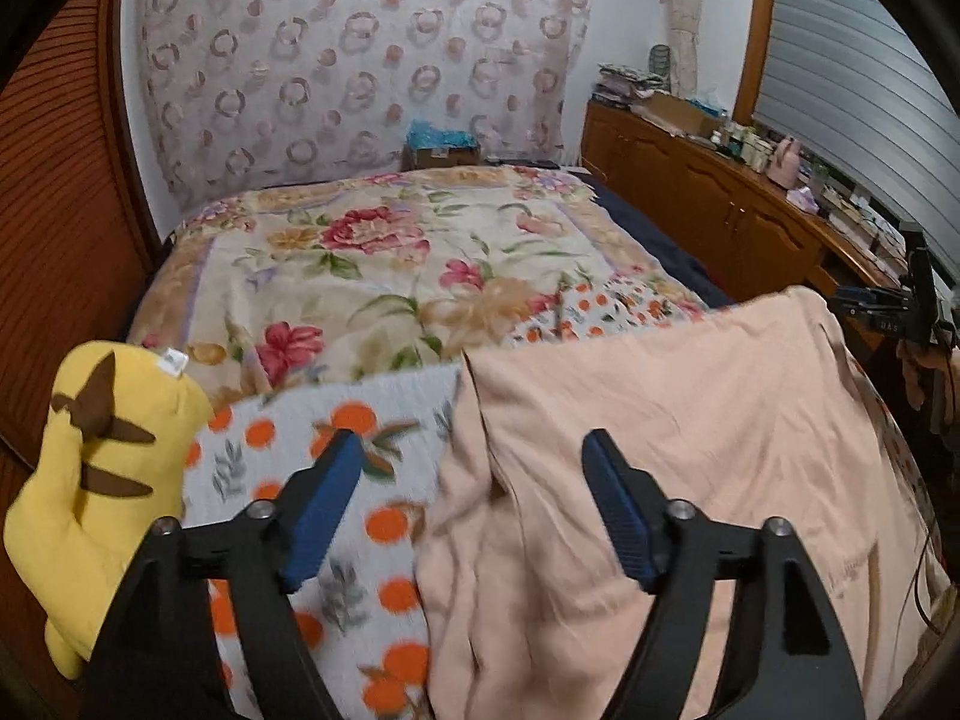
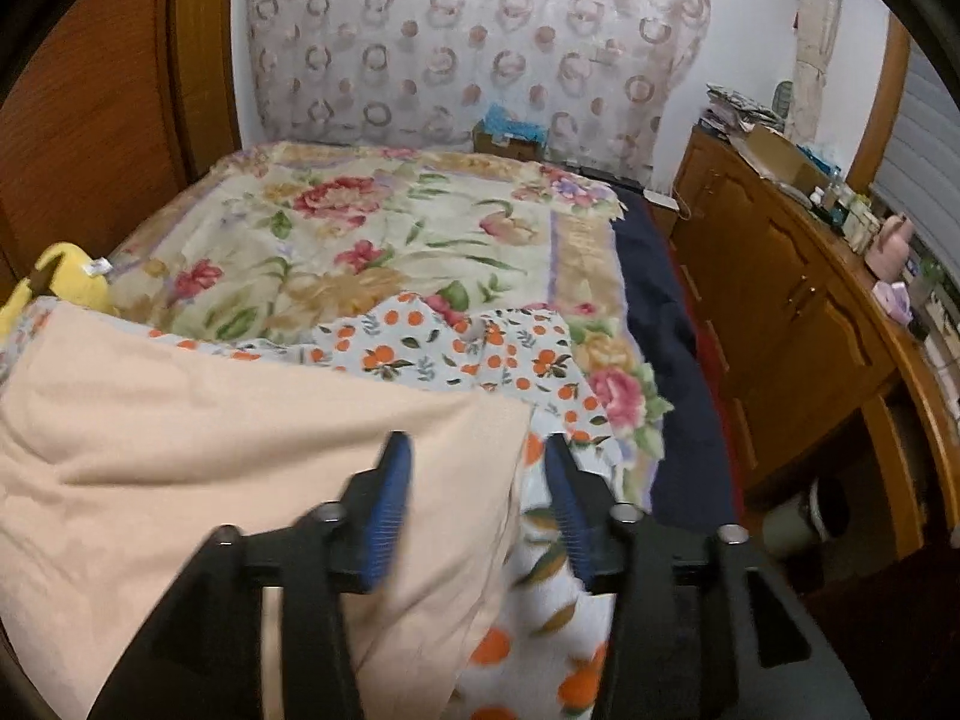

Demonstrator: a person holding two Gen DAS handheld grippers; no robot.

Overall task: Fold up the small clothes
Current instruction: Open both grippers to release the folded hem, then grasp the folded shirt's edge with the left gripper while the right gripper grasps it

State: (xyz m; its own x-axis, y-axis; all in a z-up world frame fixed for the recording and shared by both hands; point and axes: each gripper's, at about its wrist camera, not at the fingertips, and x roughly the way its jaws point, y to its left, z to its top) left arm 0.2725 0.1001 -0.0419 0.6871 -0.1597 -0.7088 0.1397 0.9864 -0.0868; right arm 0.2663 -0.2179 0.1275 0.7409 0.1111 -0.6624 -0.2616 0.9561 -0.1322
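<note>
A peach-pink garment (image 1: 660,420) lies spread on the near part of the bed, over a white cloth printed with oranges (image 1: 336,450). My left gripper (image 1: 474,444) is open, its jaws straddling the garment's left edge, holding nothing. The garment also shows in the right wrist view (image 2: 210,420), with the orange-print cloth (image 2: 456,348) beyond and under it. My right gripper (image 2: 477,450) is open, its jaws astride the garment's right edge, not closed on it. The right gripper also shows at the far right of the left wrist view (image 1: 900,306).
A yellow plush toy (image 1: 102,480) lies at the bed's left edge. The floral blanket (image 1: 384,264) covers the rest of the bed. A wooden cabinet (image 2: 798,312) with clutter on top runs along the right. A wooden wardrobe (image 1: 54,210) stands at the left.
</note>
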